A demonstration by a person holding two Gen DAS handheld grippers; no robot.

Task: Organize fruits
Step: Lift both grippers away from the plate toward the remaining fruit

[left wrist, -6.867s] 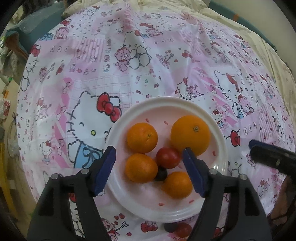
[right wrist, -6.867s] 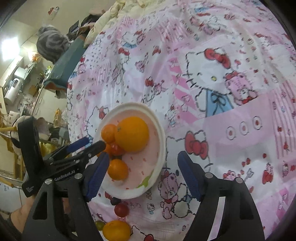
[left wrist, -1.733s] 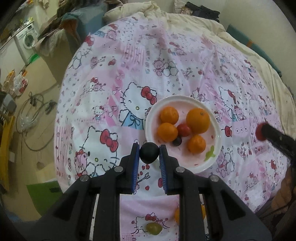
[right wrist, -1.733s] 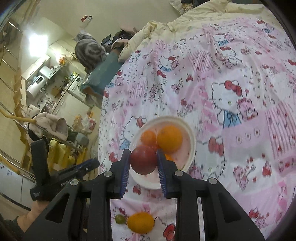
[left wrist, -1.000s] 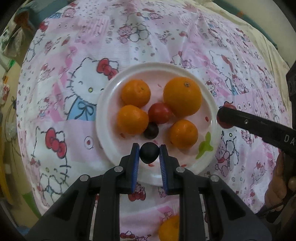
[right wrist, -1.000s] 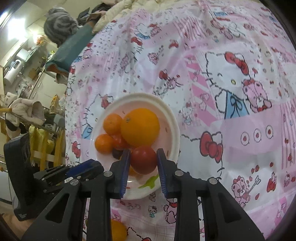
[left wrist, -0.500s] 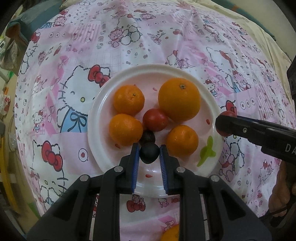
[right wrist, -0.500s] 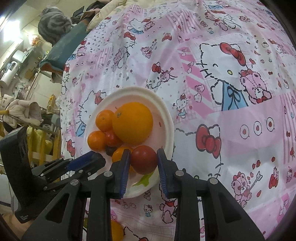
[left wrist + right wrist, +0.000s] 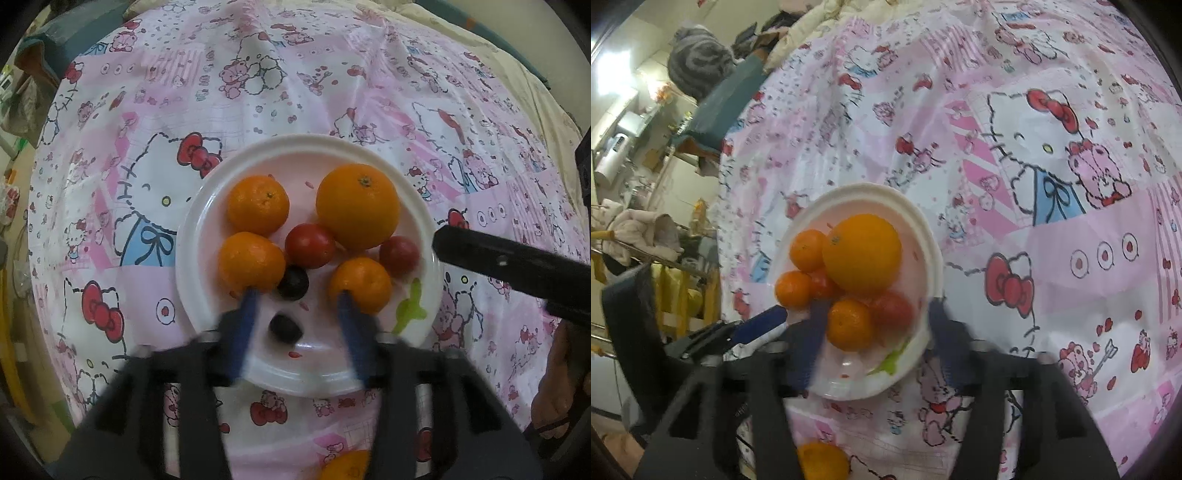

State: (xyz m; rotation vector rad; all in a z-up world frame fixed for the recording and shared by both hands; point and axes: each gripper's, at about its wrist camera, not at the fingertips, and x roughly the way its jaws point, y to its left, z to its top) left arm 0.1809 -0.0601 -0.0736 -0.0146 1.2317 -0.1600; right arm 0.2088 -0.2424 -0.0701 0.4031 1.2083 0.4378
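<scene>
Left wrist view, left to right: white plate [image 9: 192,236] on cartoon-print cloth [image 9: 147,110]; left gripper [image 9: 297,301] over near rim, jaws spread, holding nothing; dark plum [image 9: 284,328] loose on plate between the fingers. Farther right, right gripper [image 9: 873,314] also spread and empty, red fruit [image 9: 892,308] resting on plate near its right edge. Remaining orange [image 9: 822,461] off plate, on cloth at near edge, behind both sets of fingertips; nearer arm not clear. Likely next: pull back toward it.
</scene>
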